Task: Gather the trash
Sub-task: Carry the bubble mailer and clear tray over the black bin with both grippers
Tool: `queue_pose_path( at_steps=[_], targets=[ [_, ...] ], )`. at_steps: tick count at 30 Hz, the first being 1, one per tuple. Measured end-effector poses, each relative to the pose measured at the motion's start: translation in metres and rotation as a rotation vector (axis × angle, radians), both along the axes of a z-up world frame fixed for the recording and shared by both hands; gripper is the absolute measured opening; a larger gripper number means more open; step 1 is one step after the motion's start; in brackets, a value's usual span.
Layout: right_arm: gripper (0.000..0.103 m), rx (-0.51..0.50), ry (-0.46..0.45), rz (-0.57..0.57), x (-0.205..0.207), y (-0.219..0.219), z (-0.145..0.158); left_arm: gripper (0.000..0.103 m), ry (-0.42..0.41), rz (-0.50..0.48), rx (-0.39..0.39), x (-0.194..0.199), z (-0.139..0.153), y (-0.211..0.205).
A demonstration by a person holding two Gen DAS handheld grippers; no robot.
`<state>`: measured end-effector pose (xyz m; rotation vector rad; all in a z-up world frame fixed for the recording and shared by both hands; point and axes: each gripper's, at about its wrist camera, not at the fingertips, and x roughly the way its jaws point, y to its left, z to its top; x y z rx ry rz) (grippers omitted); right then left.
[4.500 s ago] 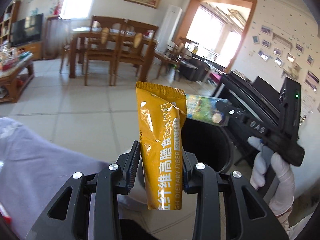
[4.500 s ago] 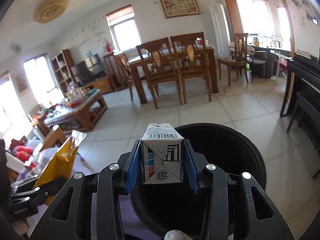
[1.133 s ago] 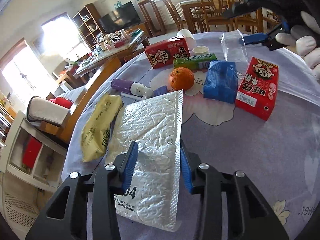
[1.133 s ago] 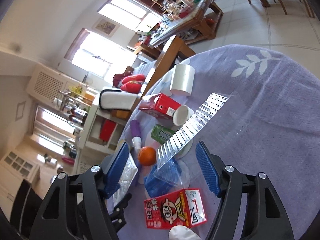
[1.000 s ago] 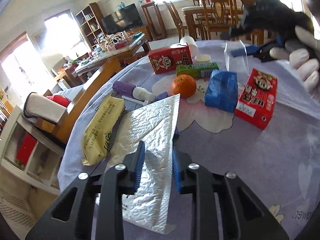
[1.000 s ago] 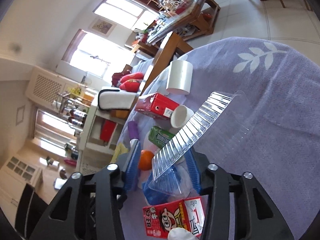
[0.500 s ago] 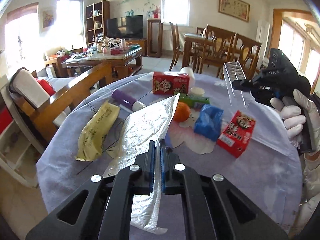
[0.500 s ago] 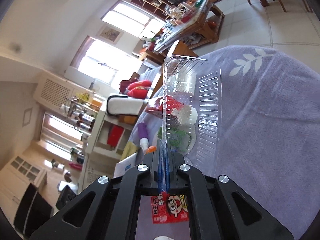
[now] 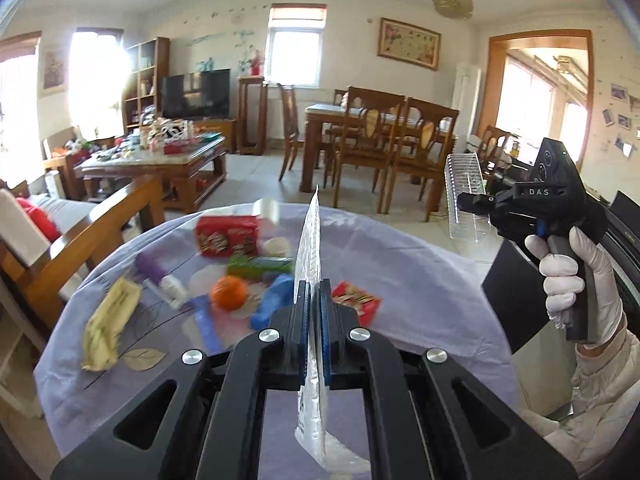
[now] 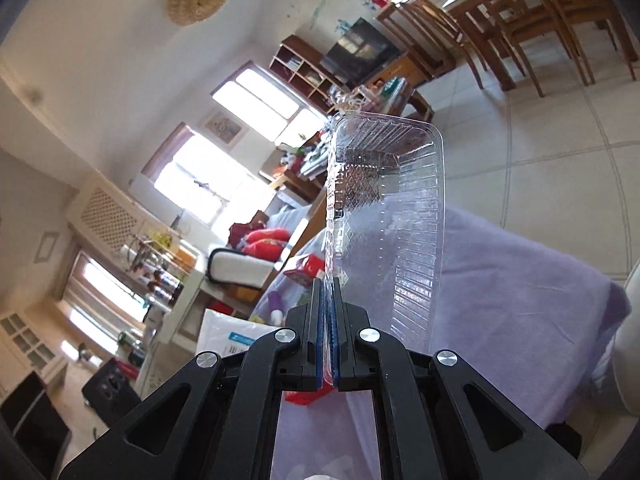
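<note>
Left gripper (image 9: 314, 312) was clamped on a silver bubble mailer (image 9: 310, 256), held edge-on and upright above the round table (image 9: 420, 280) with its lilac cloth. Right gripper (image 10: 328, 332) — held in a white-gloved hand (image 9: 576, 276) — was pinched tight on the rim of a clear plastic tray (image 10: 400, 208), lifted clear of the table's right side. On the cloth below lay an orange (image 9: 229, 293), a red carton (image 9: 226, 235), a green box (image 9: 260, 267), a blue packet (image 9: 272, 300) and a yellow pouch (image 9: 110, 320) — all blurred.
</note>
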<state>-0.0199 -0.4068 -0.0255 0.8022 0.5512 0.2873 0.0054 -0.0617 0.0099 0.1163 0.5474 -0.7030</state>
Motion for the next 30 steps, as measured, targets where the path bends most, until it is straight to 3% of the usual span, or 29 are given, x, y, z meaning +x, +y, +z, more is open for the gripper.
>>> queue_pose_path(
  at_steps=[8,12,17,23,30],
  targets=[
    [0.004,-0.091,-0.077,-0.191,-0.079,-0.074,0.026,0.006,-0.006,-0.172,-0.055,-0.017,0.013,-0.081],
    [0.004,-0.173,-0.056,-0.329,-0.126,-0.113,0.028,0.006,-0.01,-0.298,-0.102,-0.028,0.025,-0.134],
    [0.004,-0.356,0.055,-0.519,-0.189,-0.164,0.026,0.006,0.006,-0.47,-0.168,-0.042,0.033,-0.216],
    [0.004,-0.533,0.234,-0.667,-0.238,-0.214,0.007,0.006,0.11,-0.655,-0.238,-0.059,0.021,-0.317],
    [0.004,-0.519,0.363,-0.715,-0.252,-0.256,-0.04,0.006,0.188,-0.715,-0.206,-0.083,-0.015,-0.396]
  ],
)
